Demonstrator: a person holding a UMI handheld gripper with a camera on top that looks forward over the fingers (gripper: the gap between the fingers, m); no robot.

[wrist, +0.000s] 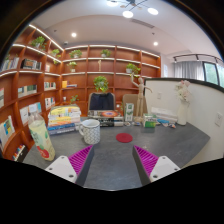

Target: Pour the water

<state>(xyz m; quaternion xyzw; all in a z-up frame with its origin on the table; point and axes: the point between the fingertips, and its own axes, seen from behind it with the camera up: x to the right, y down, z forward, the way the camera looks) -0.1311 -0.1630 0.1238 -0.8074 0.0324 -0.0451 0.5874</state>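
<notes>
- Fingers of your claw (113,163) stand spread wide, pinching nothing; bare grey counter (112,165) shows between the two magenta pads (80,158).
- Your claw hangs over the near part of the counter, apart from everything on it.
- Look to 10 o'clock from the claw for the bottle (41,134): clear plastic, upright, with a red-marked label low on it, standing near the counter's edge beyond the left finger.
- At 11 o'clock, beyond the fingers and to the right of the bottle, you have a white mug (90,131) with its handle turned toward the bottle; the two stand apart.
- At 12 o'clock, farther back than the mug, a red coaster (124,138) lies flat on the counter.
- Behind the mug you can see a stack of books (63,119), and small clutter, too small to name, lines the far edge of the counter around 1 o'clock.
- A white partition (185,105) rises at 2 o'clock along the counter's right side.
- Orange-lit wooden shelves (100,70) with plants and books fill the back wall from 9 to 1 o'clock, and a dark chair (101,101) sits before them at 12.
</notes>
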